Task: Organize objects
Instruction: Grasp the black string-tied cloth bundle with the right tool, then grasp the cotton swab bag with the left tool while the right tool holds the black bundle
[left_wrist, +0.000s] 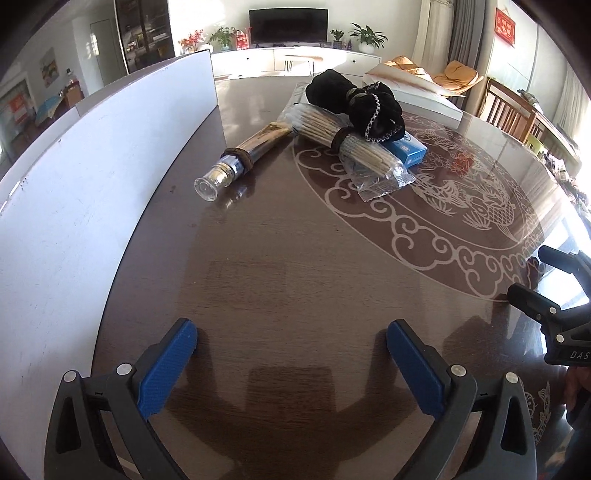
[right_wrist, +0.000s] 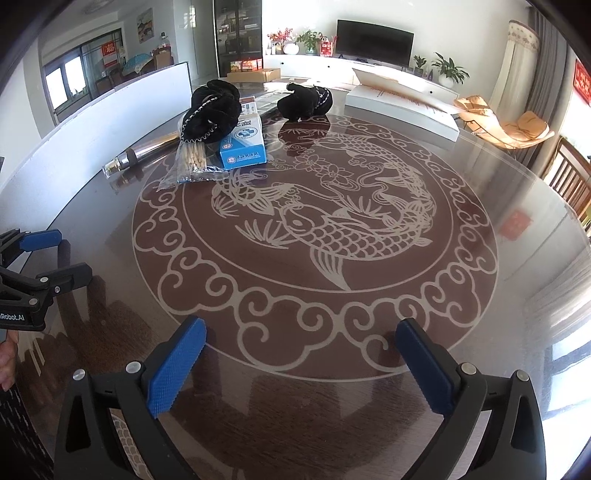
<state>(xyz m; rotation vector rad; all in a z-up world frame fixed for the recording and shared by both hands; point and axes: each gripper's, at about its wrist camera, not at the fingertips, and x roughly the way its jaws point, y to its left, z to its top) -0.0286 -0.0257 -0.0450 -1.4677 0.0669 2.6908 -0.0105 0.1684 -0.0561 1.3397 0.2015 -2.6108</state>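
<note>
A pile lies at the far side of the round table (left_wrist: 295, 277). It holds a tube-like bottle with a clear cap (left_wrist: 236, 162), a bagged bundle of thin sticks (left_wrist: 354, 147), a blue box (left_wrist: 406, 147) and a black cloth piece (left_wrist: 354, 107). The right wrist view shows the same bottle (right_wrist: 140, 153), sticks (right_wrist: 194, 155), blue box (right_wrist: 243, 146) and black cloth (right_wrist: 212, 114). It also shows a second black cloth (right_wrist: 306, 101) lying apart. My left gripper (left_wrist: 291, 339) hangs open and empty over bare wood near the front. My right gripper (right_wrist: 301, 343) is open and empty above the fish pattern.
A tall white board (left_wrist: 92, 184) stands along the table's left side. A flat white box (right_wrist: 402, 107) lies at the far right. The grippers are side by side: the right gripper (left_wrist: 528, 273) and the left gripper (right_wrist: 70, 254) each show in the other's view. Chairs stand at the right.
</note>
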